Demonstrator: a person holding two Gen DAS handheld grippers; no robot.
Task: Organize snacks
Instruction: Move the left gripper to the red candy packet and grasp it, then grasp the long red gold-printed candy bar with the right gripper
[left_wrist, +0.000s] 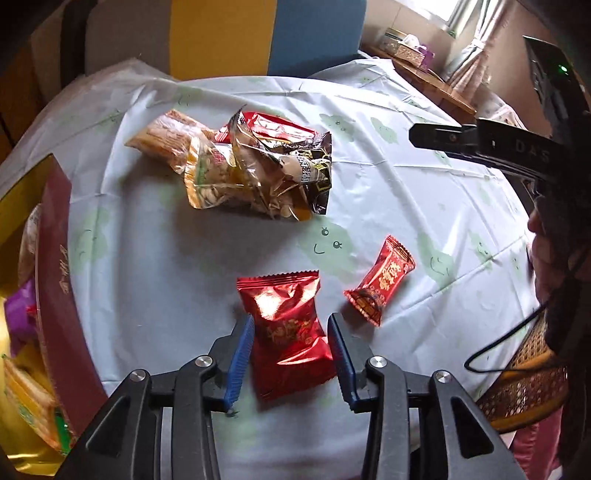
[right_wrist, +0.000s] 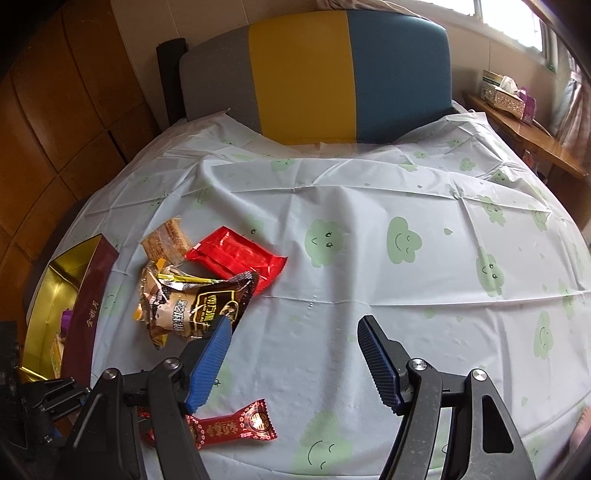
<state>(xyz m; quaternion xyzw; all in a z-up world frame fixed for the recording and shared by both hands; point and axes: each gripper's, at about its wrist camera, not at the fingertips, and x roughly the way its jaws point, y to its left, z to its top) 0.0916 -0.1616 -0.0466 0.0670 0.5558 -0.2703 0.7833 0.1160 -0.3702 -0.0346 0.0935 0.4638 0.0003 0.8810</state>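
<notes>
A shiny red snack packet (left_wrist: 288, 328) lies on the table between the blue pads of my left gripper (left_wrist: 291, 325), which is open around it with a small gap on each side. A smaller red candy packet (left_wrist: 380, 282) lies to its right and also shows in the right wrist view (right_wrist: 229, 428). A pile of snack bags (left_wrist: 240, 166) sits farther back, with a dark bag (right_wrist: 192, 306) on top. My right gripper (right_wrist: 293, 332) is open and empty above the tablecloth, right of the pile.
A maroon box with a gold lining (left_wrist: 51, 277) stands at the left edge and holds several snacks; it also shows in the right wrist view (right_wrist: 81, 295). A chair back (right_wrist: 332, 74) stands behind the table. A wooden shelf with tissue boxes (right_wrist: 509, 96) is at the right.
</notes>
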